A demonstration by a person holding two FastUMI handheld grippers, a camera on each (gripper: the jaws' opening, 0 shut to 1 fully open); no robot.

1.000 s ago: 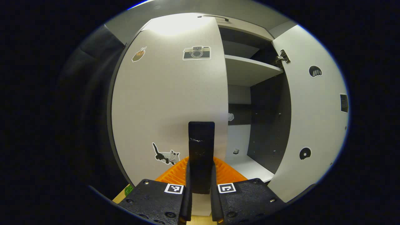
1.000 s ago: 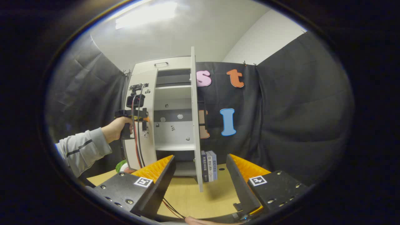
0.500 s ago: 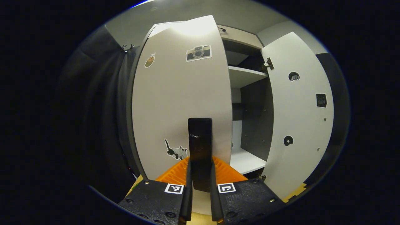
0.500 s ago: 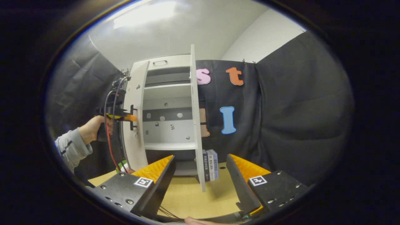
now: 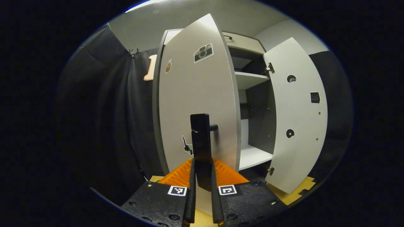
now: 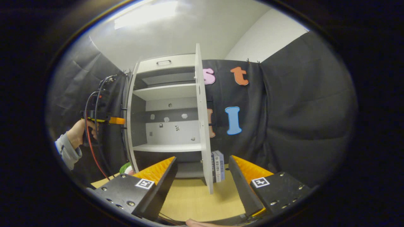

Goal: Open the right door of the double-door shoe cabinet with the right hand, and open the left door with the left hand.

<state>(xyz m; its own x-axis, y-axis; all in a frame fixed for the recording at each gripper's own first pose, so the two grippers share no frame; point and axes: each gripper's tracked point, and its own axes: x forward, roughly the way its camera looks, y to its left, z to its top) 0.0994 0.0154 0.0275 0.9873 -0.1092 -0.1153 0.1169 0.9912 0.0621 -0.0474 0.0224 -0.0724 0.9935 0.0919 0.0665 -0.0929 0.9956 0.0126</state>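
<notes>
Left gripper (image 5: 202, 176) clenched on the black bar handle (image 5: 201, 148) of the pale grey left door (image 5: 195, 104), which has swung much wider over the last second, now about edge-on in right gripper view. Right gripper (image 6: 202, 176) released, holding nothing. Grey right door (image 6: 202, 119) already wide open. White shoe cabinet (image 6: 164, 123) interior fully exposed; task looks nearly done

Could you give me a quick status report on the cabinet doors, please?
Left gripper shut on left door handle, left door swung wide. Right gripper open, clear. Right door open. Nothing blocking.
</notes>
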